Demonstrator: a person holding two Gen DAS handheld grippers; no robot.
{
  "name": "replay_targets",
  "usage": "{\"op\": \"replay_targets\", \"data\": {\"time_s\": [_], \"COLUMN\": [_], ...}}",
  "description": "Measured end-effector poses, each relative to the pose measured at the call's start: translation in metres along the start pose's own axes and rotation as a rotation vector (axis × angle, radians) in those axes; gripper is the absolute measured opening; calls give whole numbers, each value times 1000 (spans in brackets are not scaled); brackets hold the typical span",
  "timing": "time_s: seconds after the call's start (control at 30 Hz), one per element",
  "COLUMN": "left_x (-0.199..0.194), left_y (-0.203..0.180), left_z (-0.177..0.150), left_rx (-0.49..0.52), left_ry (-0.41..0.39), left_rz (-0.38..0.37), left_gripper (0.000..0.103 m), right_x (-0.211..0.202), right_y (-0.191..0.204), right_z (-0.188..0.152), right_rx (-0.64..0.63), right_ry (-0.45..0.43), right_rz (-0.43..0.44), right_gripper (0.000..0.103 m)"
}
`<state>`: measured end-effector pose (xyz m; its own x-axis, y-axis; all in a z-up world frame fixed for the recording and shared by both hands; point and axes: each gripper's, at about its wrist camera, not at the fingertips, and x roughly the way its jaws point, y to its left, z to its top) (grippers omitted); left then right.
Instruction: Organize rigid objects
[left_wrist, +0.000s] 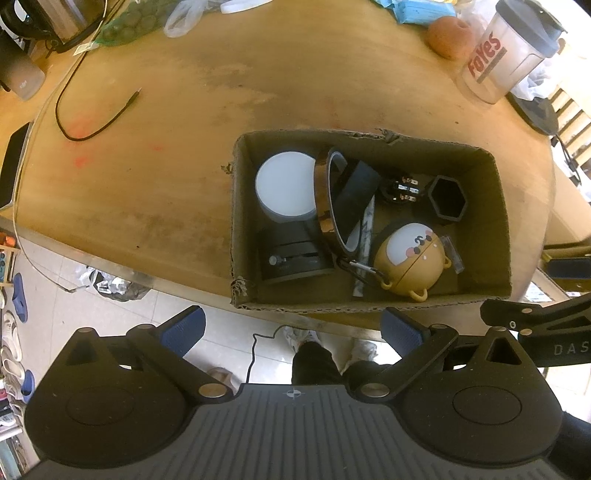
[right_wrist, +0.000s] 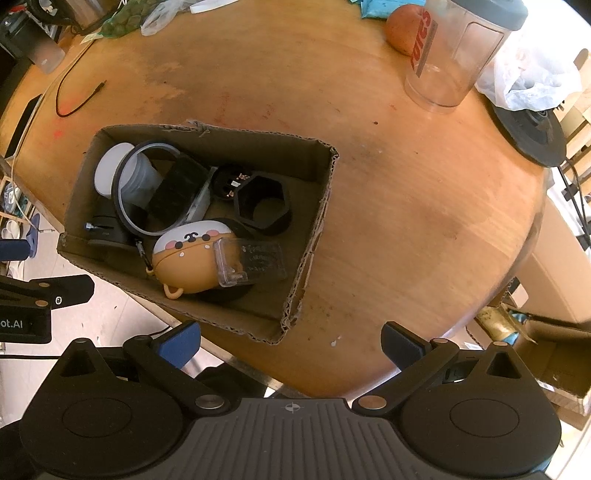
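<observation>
a: cardboard box (left_wrist: 369, 308) sits at the near edge of the wooden table (left_wrist: 166, 166), already loaded: white-topped cylinder (left_wrist: 286, 184), amber tape roll (left_wrist: 327, 199), black hex part (left_wrist: 447, 199), bear-face case (left_wrist: 408, 258), clear plastic piece (right_wrist: 251, 262).

b: grippers?

a: left gripper (left_wrist: 291, 330) spread wide, nothing in it, hanging off the near side of the box. right gripper (right_wrist: 291, 343) the same, released, over the table edge just right of the box.

b: so done?

a: looks mostly done to me. no loose rigid bits near the box; the shaker cup (left_wrist: 509, 51) and the orange fruit (left_wrist: 448, 37) are far right, can't tell if they count.

b: unclear stuff?

a: the black pieces under the tape roll overlap, hard to separate. box bottom is dark.
</observation>
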<state>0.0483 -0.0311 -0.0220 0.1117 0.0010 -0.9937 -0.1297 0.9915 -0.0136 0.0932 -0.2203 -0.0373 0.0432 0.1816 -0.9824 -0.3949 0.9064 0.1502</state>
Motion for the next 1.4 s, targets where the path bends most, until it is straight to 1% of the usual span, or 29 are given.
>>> {"op": "replay_targets", "data": {"time_s": [1.2, 1.4], "left_x": [-1, 0], "left_y": [-3, -2], "left_z": [0, 0], "left_rx": [-10, -21], "left_ry": [-1, -1], "left_rz": [9, -3], "left_gripper": [103, 103], "right_x": [0, 0], "right_y": [-5, -6], "right_z": [1, 2], "right_rx": [2, 0], "right_ry": [-6, -5], "right_rz": [-3, -3], "right_gripper": [103, 103]}}
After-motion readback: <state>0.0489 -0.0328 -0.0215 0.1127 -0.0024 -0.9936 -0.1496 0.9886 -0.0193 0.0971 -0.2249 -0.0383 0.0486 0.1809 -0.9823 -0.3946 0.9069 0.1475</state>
